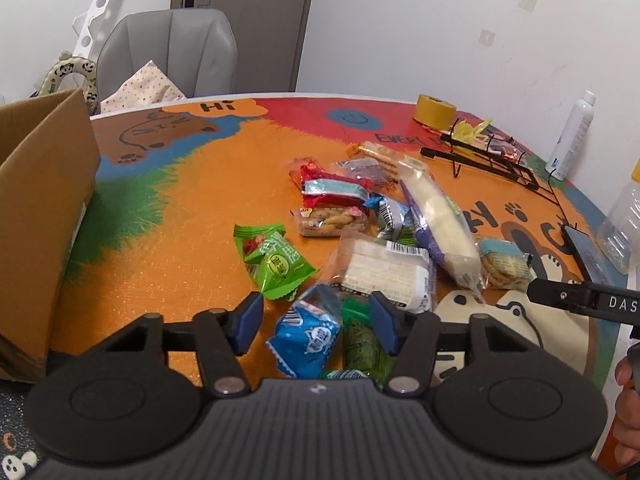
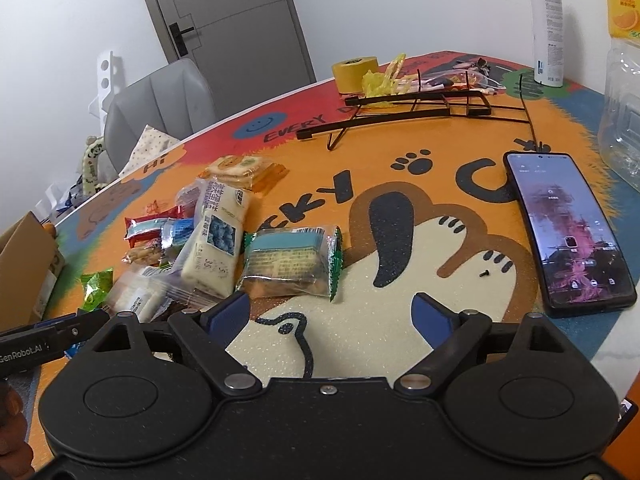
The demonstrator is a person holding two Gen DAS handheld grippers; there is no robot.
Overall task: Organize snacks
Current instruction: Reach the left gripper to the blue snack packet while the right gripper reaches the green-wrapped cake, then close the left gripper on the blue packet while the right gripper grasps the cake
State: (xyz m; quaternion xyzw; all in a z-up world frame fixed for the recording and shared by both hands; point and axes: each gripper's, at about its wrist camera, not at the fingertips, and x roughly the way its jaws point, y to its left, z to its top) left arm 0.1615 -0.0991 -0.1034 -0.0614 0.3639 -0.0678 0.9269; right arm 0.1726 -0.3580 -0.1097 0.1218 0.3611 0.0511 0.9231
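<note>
Several snack packets lie in a heap on the colourful round table mat (image 1: 180,248). In the left wrist view my left gripper (image 1: 316,324) hangs low over the near end of the heap. A blue packet (image 1: 308,336) and a dark green one (image 1: 366,346) lie between its blue pads (image 1: 250,322), which stand apart from the wrappers, so it is open. A bright green packet (image 1: 276,260) and a white cake packet (image 1: 384,272) lie just beyond. My right gripper (image 2: 330,314) is open over bare mat, just short of a teal-labelled biscuit packet (image 2: 292,264).
An open cardboard box (image 1: 44,208) stands at the table's left edge. A phone (image 2: 568,228) lies to the right, with a black wire rack (image 2: 416,104), a yellow tape roll (image 2: 356,72), a white spray bottle (image 2: 546,24) and a clear plastic bottle (image 2: 624,120) behind it. A grey chair (image 1: 172,52) stands beyond.
</note>
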